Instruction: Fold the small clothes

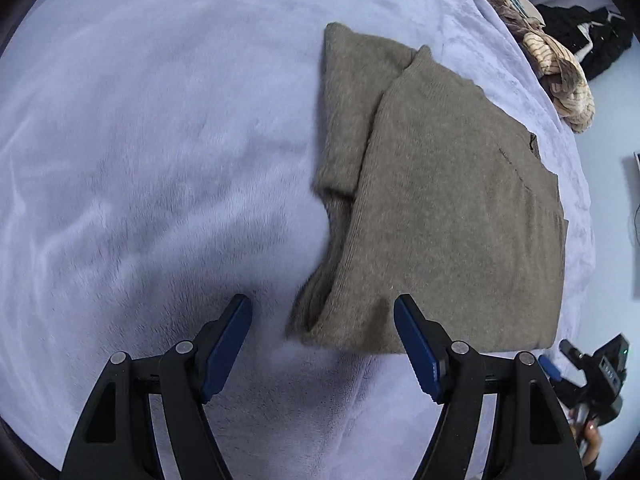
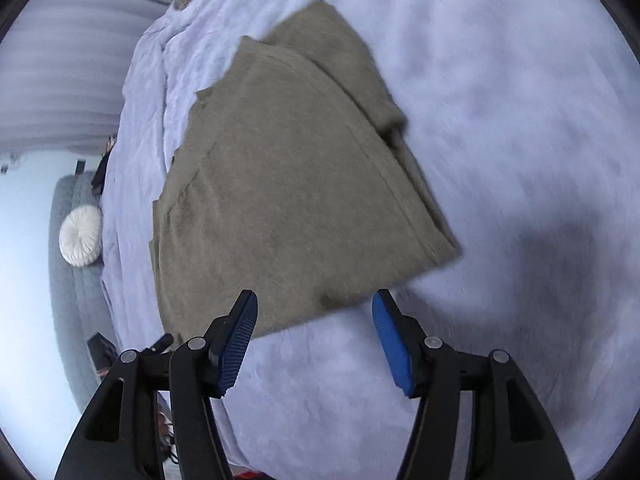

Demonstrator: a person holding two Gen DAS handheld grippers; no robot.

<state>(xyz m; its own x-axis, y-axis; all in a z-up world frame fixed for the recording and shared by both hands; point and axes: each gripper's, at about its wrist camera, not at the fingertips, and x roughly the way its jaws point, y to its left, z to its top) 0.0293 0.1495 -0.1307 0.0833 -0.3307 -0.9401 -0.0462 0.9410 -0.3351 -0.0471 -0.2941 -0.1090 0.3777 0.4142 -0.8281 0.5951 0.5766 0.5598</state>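
Two grippers hang over a bed spread with a pale lilac fleece blanket [image 1: 140, 140], and both of ours are empty. The left gripper [image 1: 322, 340] has its blue fingers [image 1: 226, 348] spread wide, with the near corner of the folded garment showing in the gap but nothing pinched. The right gripper [image 2: 314, 340] likewise stands open above the garment's near hem, gripping nothing.

The olive-brown knitted sweater [image 1: 440, 200] lies flat on the blanket, folded into a rough rectangle, with one sleeve layer sticking out past the edge on the side away from the bed's border. Beyond it, a brown-and-cream patterned cloth [image 1: 568, 92] is heaped near the bed's edge.

We judge that the fold is mostly done. The risk from here is that closing on only the top layer would peel it back and undo the stack. The knit could also drag on the plush blanket and bunch. That protruding sleeve may flop loose if we lift unevenly.
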